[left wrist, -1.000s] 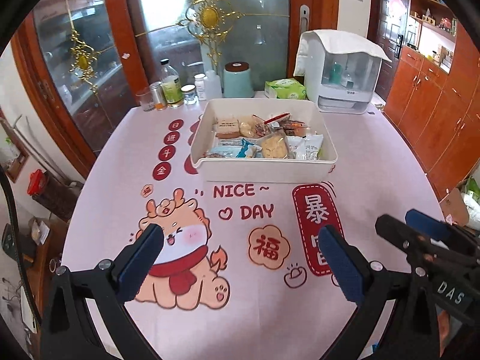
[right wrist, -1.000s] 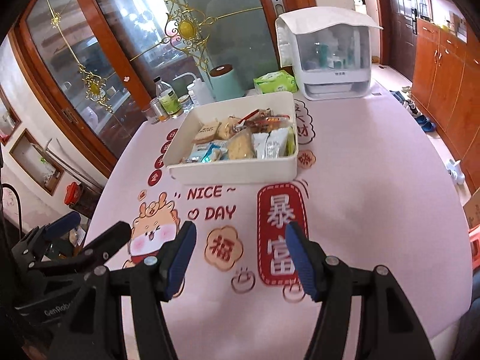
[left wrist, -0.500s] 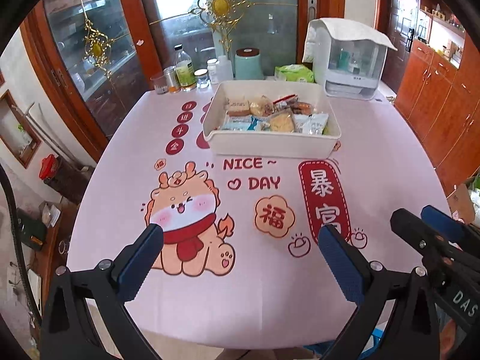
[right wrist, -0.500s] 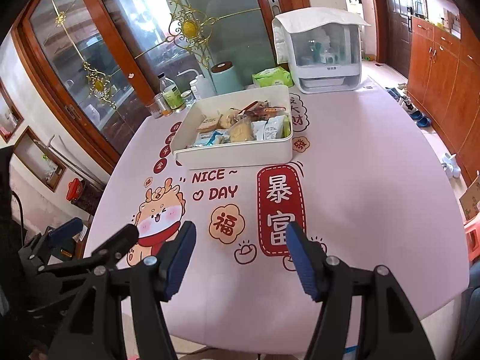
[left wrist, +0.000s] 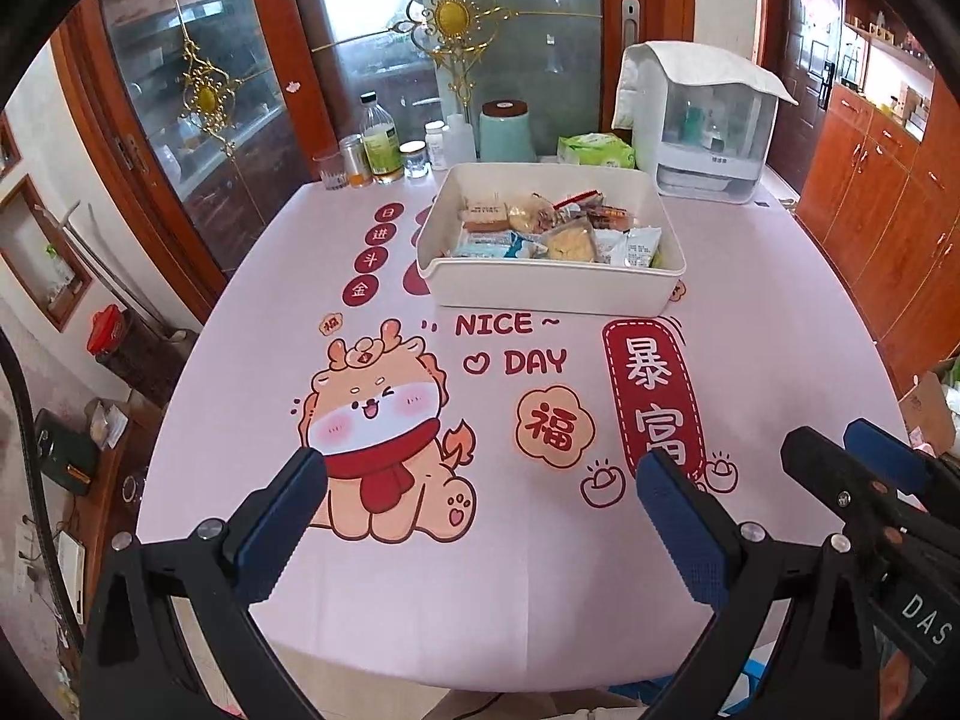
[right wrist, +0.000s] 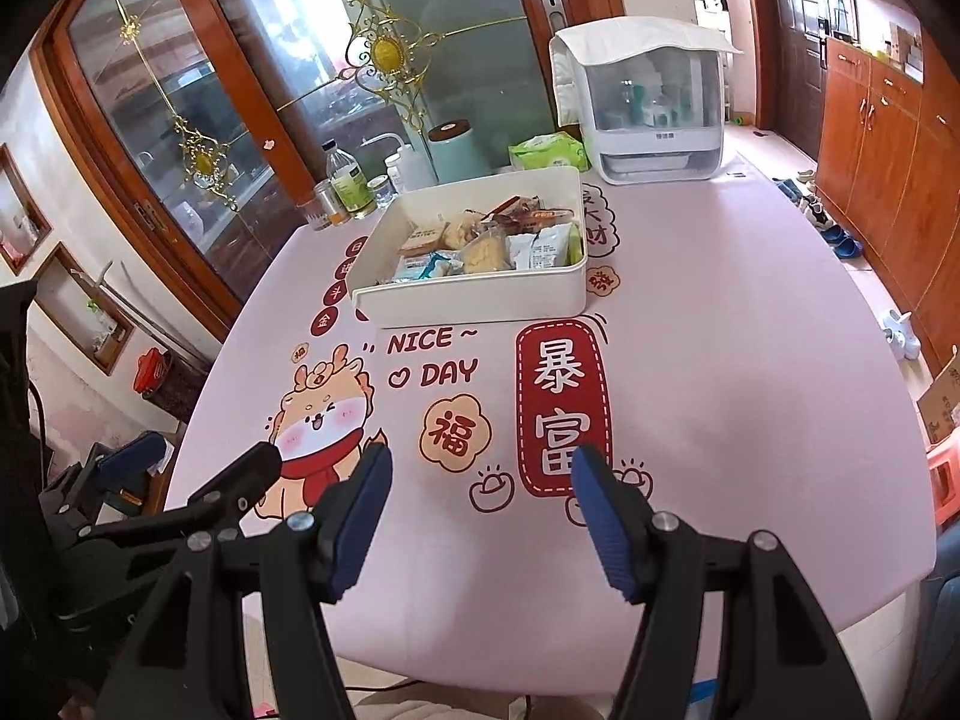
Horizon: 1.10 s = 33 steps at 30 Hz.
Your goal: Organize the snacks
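Note:
A white tray (left wrist: 549,291) holding several wrapped snacks (left wrist: 558,231) stands on the far middle of the pink table; it also shows in the right wrist view (right wrist: 474,300), with the snacks (right wrist: 486,246) inside. My left gripper (left wrist: 480,480) is open and empty, above the table's near edge, well short of the tray. My right gripper (right wrist: 480,477) is open and empty too, beside the left one, which shows in the right wrist view (right wrist: 198,468). The right gripper shows at the right edge of the left wrist view (left wrist: 852,456).
Bottles and jars (left wrist: 381,147), a mint canister (left wrist: 507,129), a green tissue pack (left wrist: 594,150) and a white appliance (left wrist: 702,120) stand along the table's far edge. Glass cabinet doors stand behind. Wooden cupboards (right wrist: 888,138) line the right wall.
Both grippers have drawn back from the tray toward the table's near edge; the tray looks smaller and farther. Both stayed open and empty.

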Tool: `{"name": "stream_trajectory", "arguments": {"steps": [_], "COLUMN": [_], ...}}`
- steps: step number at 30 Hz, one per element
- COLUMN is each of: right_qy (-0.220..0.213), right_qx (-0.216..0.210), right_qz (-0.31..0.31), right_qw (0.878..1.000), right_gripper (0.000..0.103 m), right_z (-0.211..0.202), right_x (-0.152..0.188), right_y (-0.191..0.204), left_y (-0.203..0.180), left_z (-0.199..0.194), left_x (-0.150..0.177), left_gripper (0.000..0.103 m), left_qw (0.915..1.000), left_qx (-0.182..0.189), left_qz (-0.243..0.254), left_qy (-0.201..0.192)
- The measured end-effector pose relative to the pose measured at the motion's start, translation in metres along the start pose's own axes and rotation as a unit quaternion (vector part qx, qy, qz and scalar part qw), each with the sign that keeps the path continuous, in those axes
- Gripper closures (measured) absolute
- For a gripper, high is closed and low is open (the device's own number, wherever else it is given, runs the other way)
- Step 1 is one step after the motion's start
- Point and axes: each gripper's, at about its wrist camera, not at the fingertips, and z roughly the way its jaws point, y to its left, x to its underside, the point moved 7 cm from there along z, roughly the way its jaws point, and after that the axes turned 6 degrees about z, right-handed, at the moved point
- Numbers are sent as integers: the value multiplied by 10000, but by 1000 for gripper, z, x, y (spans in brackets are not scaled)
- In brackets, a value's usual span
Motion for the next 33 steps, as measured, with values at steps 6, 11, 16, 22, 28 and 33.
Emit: {"name": "stream_trajectory", "arguments": {"steps": [6,11,16,22,28,33], "right_qy": [-64,-60,-57,-64,-55,-59], "right_qx": [-7,-11,-12,-13,-10,30], "right_qz": [-14,-13,-9,-14,-5,75], "right_qw": [10000,10000,10000,10000,10000,9999], "right_gripper": [40,40,40,40,40,40], "right_z": [-3,-4,-3,-4,-4,-3], "right_x": [0,0,0,-1,-1,-3], "right_y": [0,0,0,-1,-2,-2], "left_y": [0,0,-1,-2,-2,-5], "left_z": [-2,-2,-1,-1,-1,-1], "left_x": [-1,-1,-2,-2,-2,-7], "left_gripper": [1,1,1,1,1,1], "left_qw": [10000,10000,10000,10000,10000,9999], "left_qx": [3,20,31,30,36,53], "left_qz": [4,-3,-1,-2,-8,29], "left_qy": [-50,-50,-48,-57,-55,-81]}}
